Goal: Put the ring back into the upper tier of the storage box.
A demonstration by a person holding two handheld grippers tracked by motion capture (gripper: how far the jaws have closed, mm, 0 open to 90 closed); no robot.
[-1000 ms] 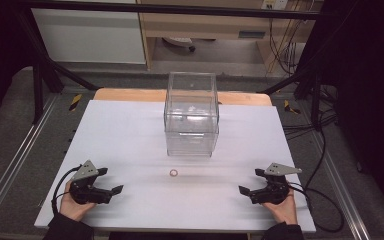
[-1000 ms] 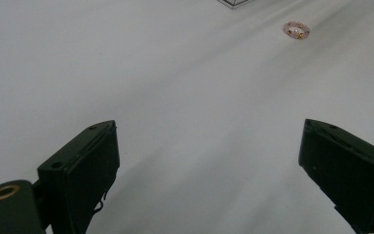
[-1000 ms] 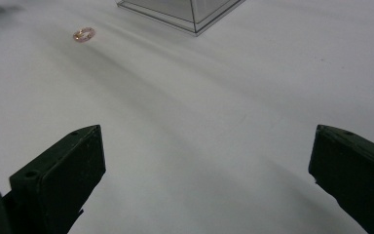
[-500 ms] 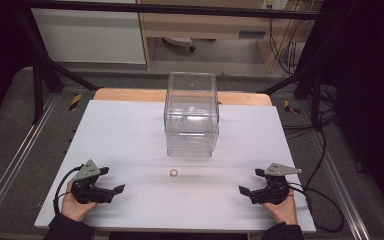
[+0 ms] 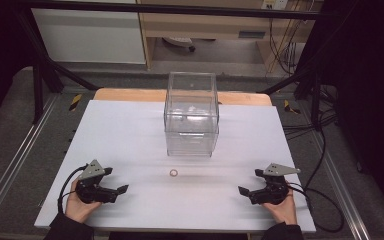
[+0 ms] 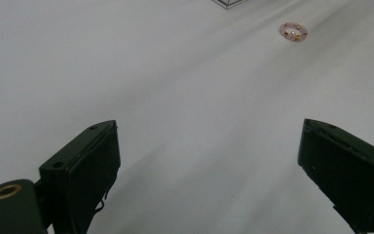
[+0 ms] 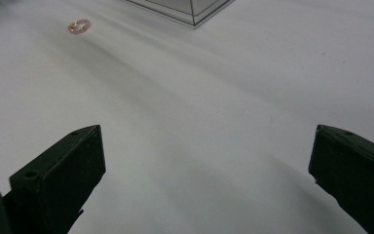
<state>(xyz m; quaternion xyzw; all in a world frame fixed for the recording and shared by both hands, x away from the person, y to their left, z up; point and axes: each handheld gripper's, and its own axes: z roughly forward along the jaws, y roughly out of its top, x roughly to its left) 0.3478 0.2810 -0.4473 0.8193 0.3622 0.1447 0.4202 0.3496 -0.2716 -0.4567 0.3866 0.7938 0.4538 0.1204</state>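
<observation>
Pink beaded ring [image 5: 173, 173] lies flat on the white counter [image 5: 130, 130], just in front of the clear box [image 5: 191, 115], a little toward the box's left front corner and apart from its base. Nothing touches the ring. In the left gripper view it shows as a small loop of pale pink beads with a few gold ones [image 6: 293, 31], far ahead of the jaws and off to their right, with a corner of the box at the top edge above it. In the right gripper view the ring [image 7: 79, 25] sits ahead and to the left, and the near corner of the box [image 7: 190, 10] stands beyond it to the right.

The left claw [image 5: 115, 184] is held low over the counter, well to the left of the box and nearer the person than the ring, with its jaws spread wide and nothing between them. The right claw [image 5: 250, 182] is on the other side, well to the right of the box and likewise nearer the person, its jaws also wide apart and empty. Both claws point inward toward the ring, which lies roughly midway between them. The box stands upright near the middle of the counter.
</observation>
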